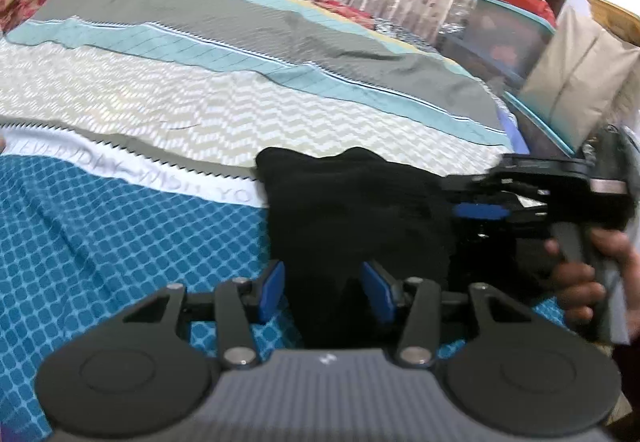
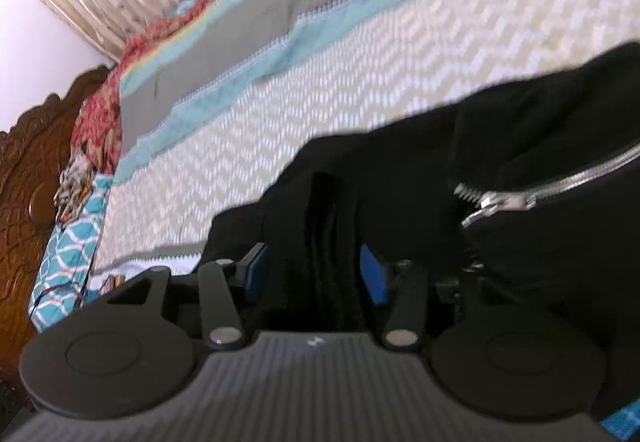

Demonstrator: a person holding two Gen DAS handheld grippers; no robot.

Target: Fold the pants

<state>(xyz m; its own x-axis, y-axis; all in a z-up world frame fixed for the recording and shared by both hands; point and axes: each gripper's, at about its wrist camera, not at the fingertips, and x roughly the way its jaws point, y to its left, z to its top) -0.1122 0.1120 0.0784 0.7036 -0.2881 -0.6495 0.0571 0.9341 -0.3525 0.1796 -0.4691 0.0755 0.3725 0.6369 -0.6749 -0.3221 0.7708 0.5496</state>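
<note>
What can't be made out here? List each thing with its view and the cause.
- pants: overall shape and fold state; left wrist view, bunched black cloth, blurred.
- zipper: far end; right wrist view, cut off by the frame edge.
- right gripper: whether it pinches cloth; fabric covers the gap.
- Bedsheet lettering: blurred.

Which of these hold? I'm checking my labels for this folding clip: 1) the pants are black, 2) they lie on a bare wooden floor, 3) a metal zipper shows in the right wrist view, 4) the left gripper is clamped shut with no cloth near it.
1. True: the pants are black.
2. False: they lie on a patterned bedspread.
3. True: a silver zipper shows.
4. False: the left gripper is open, with black cloth between its fingers.
</note>
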